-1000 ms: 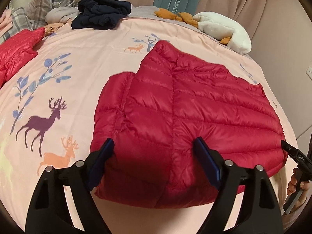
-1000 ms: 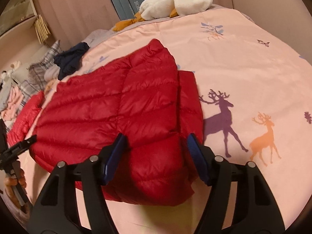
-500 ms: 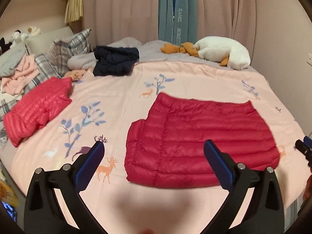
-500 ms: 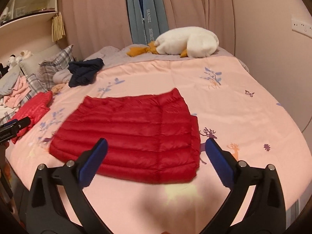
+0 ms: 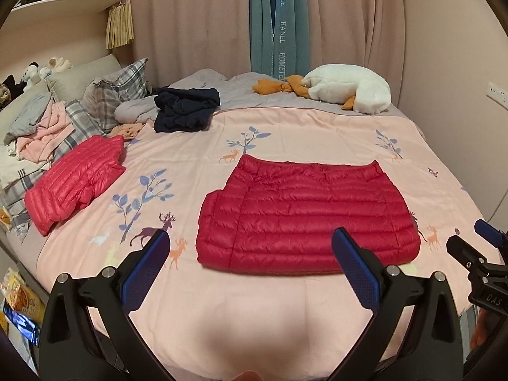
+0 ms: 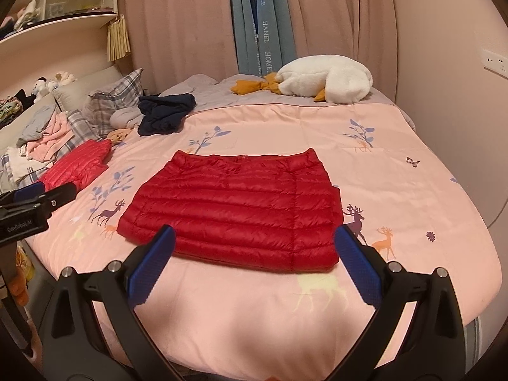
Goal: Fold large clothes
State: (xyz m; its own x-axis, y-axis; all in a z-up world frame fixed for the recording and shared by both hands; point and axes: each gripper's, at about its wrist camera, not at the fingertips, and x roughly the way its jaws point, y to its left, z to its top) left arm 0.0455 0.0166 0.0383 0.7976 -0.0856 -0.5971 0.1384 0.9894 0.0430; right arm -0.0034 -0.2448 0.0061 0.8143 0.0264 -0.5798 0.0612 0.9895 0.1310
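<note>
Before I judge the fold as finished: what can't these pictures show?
- Folded red quilted down jacket: sleeves and underside hidden by its own top layer, both views.
- Near hem: partly behind the open left hand-held gripper and right hand-held gripper.
- Second red puffer jacket: partly hidden, right view.

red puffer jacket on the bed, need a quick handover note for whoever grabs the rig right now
Left hand-held gripper: open, nothing between its jaws, which have just been opening; held back above the near edge of the bed.
Right hand-held gripper: the same, open and empty.
Red puffer jacket: lies flat mid-bed, folded into a wide rectangle with a sleeve tucked along one side; neither gripper touches it.
Second red jacket: already folded, near the pillows.
Dark garment: crumpled at the far side, not folded.
Done: this fold is laid down and released.
Left: probably another fold to make it compact, then the dark garment.
</note>
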